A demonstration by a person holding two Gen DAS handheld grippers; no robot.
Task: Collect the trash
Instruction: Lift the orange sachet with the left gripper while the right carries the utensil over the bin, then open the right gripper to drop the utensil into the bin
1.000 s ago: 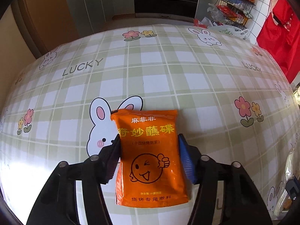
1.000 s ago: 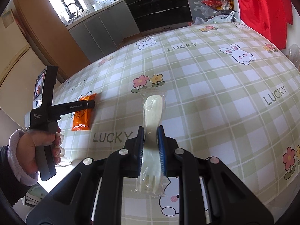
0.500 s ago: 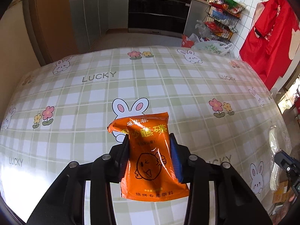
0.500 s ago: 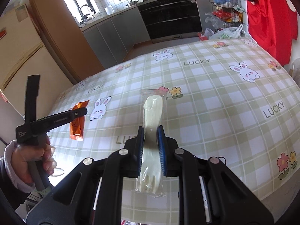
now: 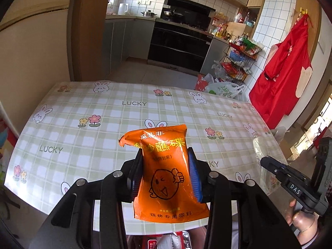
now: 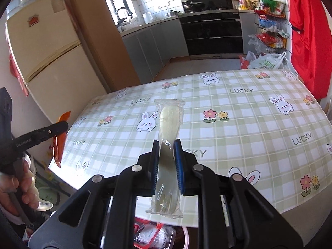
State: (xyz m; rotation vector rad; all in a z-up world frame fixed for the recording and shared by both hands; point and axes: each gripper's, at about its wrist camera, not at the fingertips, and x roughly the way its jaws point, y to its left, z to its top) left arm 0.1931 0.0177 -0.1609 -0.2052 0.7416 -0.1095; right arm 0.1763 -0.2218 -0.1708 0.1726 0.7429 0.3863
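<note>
Item one: I am holding an orange foil seasoning sachet with a winking cartoon face and yellow Chinese lettering (image 5: 166, 170) in the left gripper (image 5: 165, 179). Its black fingers are pinching the sachet by both side edges, and the sachet is hanging upright in the air above the near edge of the table, its top left corner curling over. From the right wrist view the same sachet (image 6: 60, 139) is showing edge-on off the table's left side.

Item two: I am carrying a pale plastic fork sealed in a clear wrapper (image 6: 168, 149) in the right gripper (image 6: 167, 165). Its fingers are pressing on the fork's handle from both sides, tines pointing back toward the camera, the broad end reaching out over the table's near edge.

Carrier: a table under a green-and-white checked cloth printed with rabbits, flowers and "LUCKY" (image 5: 99, 112).

Below the near edge: a container of red-and-white wrappers (image 6: 153, 234), only partly showing.

Surroundings: a black built-in oven (image 5: 178, 47) past the far edge, a wire rack of packets (image 5: 240, 60) toward the far right corner, a red apron (image 5: 286, 70) hanging on the right wall, a cream fridge (image 6: 43, 56) on the left.
</note>
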